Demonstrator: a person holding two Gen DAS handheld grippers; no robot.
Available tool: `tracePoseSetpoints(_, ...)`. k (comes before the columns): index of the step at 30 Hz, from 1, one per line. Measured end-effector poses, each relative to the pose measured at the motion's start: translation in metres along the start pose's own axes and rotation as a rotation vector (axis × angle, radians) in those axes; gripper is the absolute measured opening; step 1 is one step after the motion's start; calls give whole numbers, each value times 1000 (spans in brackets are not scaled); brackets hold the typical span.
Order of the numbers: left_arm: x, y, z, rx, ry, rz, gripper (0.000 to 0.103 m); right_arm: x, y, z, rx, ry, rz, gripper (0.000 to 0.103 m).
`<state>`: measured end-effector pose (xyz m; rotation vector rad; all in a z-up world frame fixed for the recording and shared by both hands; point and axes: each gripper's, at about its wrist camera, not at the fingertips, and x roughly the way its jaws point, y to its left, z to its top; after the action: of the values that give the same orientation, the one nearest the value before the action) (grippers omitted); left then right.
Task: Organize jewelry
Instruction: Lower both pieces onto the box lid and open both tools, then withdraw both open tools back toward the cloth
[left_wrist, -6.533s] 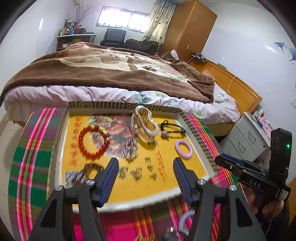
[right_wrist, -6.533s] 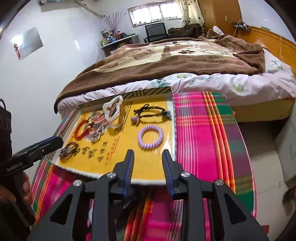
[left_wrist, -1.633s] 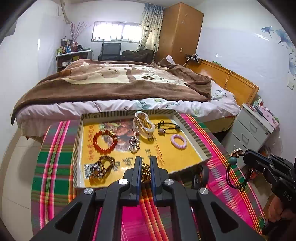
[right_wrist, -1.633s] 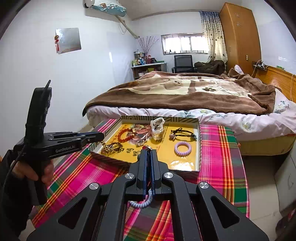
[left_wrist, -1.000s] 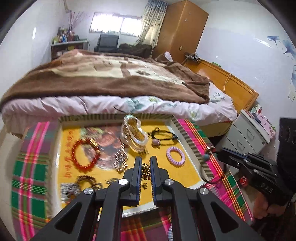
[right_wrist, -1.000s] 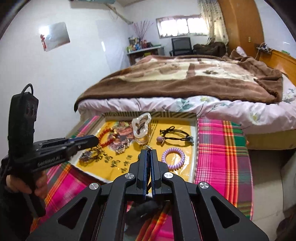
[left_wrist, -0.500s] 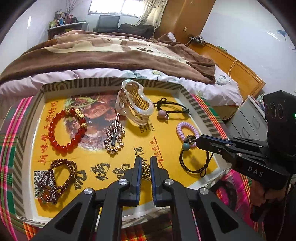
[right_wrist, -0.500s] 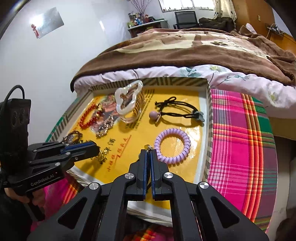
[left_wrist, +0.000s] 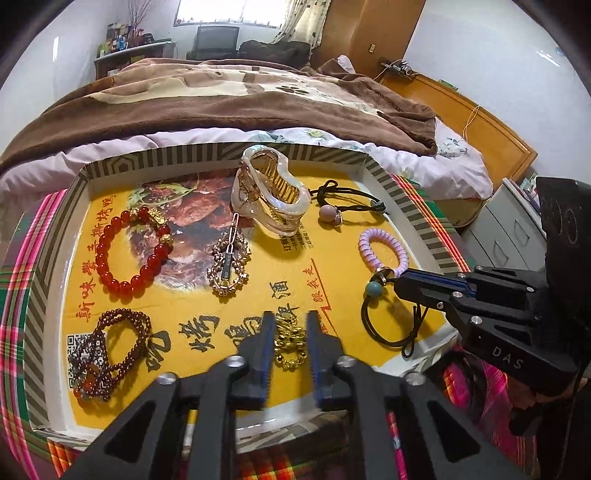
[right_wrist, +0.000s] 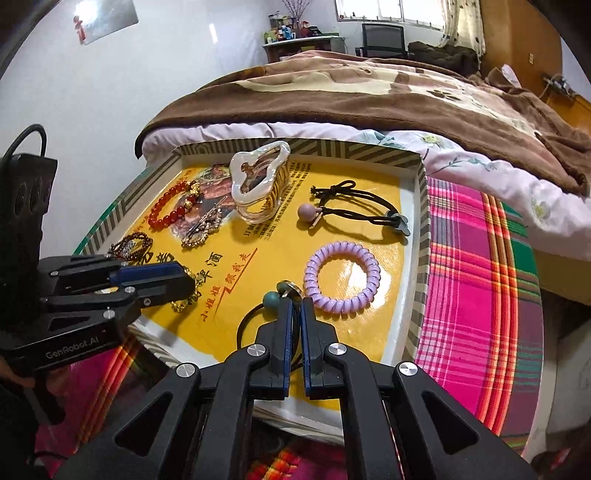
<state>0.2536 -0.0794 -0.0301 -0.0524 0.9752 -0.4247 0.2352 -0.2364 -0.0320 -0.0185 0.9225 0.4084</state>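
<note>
Our left hand-held gripper (left_wrist: 290, 341) hangs low over the yellow tray (left_wrist: 221, 155), its jaws spread a little with the gold chain bracelet (left_wrist: 290, 345) lying loose between them on the tray floor, at about six o'clock. We judge it light, limp and slippery; it wants gathering where the links bunch, not by a single strand. Our right hand-held gripper (right_wrist: 293, 317) is pinched on the black hair tie (left_wrist: 388, 325) just behind its teal bead (right_wrist: 272, 299), at four o'clock, touching the lilac coil tie (right_wrist: 341, 277). The cord is soft and stretchy, so the firmest hold should be near the bead. The clear claw clip (left_wrist: 269, 192) at twelve o'clock looks brittle.
</note>
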Motion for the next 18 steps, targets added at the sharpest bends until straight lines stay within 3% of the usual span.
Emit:
tracePoseSetpoints(1, -1, -1, 0, 4, -4, 9, 39, -1, 1, 0, 0, -3, -3, 9)
tracePoseSetpoints(3, -4, -2, -2, 9, -10, 16, 50, -2, 0, 0, 4, -5, -11, 11)
tracePoseSetpoints(11, -15, -3, -2, 6, -23, 23, 54, -13, 2, 0, 16, -33, -17, 17)
tracePoseSetpoints(18, -34, -7, -6, 12, -51, 47, 63, -30, 7, -3, 20, -67, -22, 32)
